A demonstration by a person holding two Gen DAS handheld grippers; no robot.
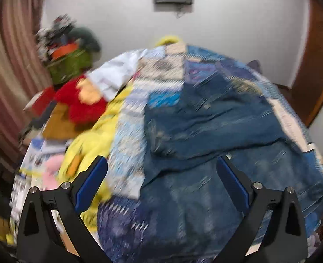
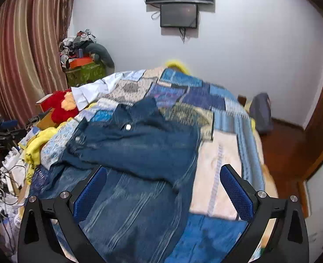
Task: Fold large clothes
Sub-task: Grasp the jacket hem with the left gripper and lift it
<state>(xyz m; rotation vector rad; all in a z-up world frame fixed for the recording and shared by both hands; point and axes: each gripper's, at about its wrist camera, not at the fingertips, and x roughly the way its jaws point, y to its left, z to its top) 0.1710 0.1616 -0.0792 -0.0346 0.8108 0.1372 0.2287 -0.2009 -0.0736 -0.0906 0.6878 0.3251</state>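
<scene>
A large blue denim garment (image 1: 205, 131) lies spread on the patchwork bedspread (image 1: 137, 100), its upper part folded over the lower. In the right wrist view the same denim garment (image 2: 135, 153) shows a collar and snap buttons toward the far side. My left gripper (image 1: 161, 164) hangs above the garment's near part, jaws wide apart with nothing between the blue pads. My right gripper (image 2: 163, 173) stands open too, over the garment's near right portion, and holds nothing. Both views are blurred by motion.
A white cloth (image 2: 91, 92), a red plush toy (image 2: 60, 107) and yellow fabric (image 2: 36, 144) lie along the bed's left side. A green box piled with clutter (image 2: 84, 72) stands by the striped curtain (image 2: 23, 54). A grey bag (image 2: 261, 111) sits on the wooden floor at right.
</scene>
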